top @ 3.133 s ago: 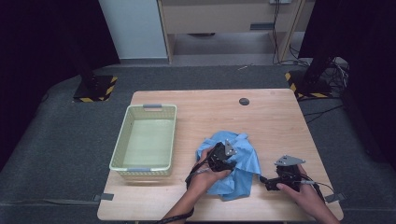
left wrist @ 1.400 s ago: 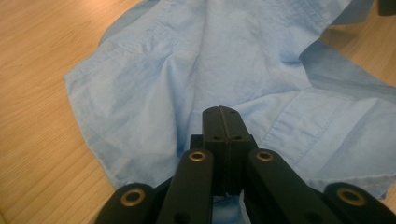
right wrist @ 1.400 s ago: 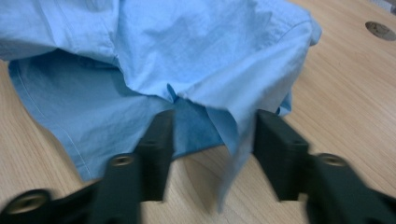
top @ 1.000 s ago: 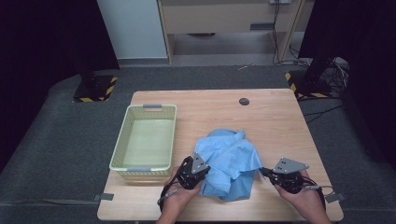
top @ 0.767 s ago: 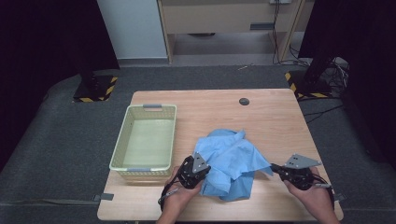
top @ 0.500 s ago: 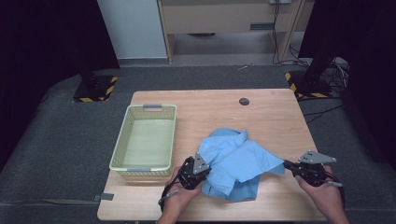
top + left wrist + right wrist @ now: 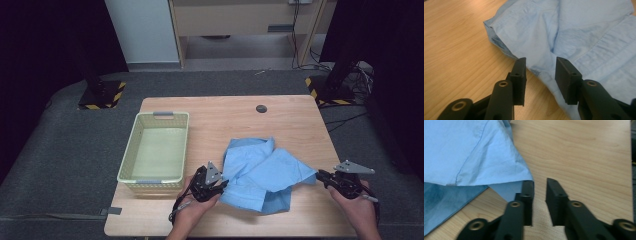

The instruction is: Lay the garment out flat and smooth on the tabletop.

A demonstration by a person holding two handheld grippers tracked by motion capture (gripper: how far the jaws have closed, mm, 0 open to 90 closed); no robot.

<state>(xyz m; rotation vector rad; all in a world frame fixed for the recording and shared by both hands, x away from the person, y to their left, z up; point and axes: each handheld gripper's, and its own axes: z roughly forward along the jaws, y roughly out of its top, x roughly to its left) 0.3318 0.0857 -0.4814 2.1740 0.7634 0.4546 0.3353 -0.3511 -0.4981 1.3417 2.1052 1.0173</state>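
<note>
A light blue shirt (image 7: 260, 172) lies crumpled and partly spread on the wooden table (image 7: 290, 120). My left gripper (image 7: 220, 184) sits at its left edge. In the left gripper view the left gripper (image 7: 540, 61) has just been opening; the shirt's hem (image 7: 541, 72) lies in the gap, and the pads do not press it. My right gripper (image 7: 320, 176) is at the shirt's right corner. In the right gripper view the right gripper (image 7: 539, 181) has also just been opening, a narrow gap with bare wood in it. The shirt's corner (image 7: 524, 176) ends beside the left jaw.
An empty pale green basket (image 7: 129, 165) stands left of the shirt, close to my left hand. A small black disc (image 7: 261, 108) lies near the table's far edge. The table's right edge runs close to my right hand.
My right gripper drew the shirt's corner out to the right, which spread the cloth. Both grippers were shut on the shirt and have since opened and let it go. The left hand stayed put.
</note>
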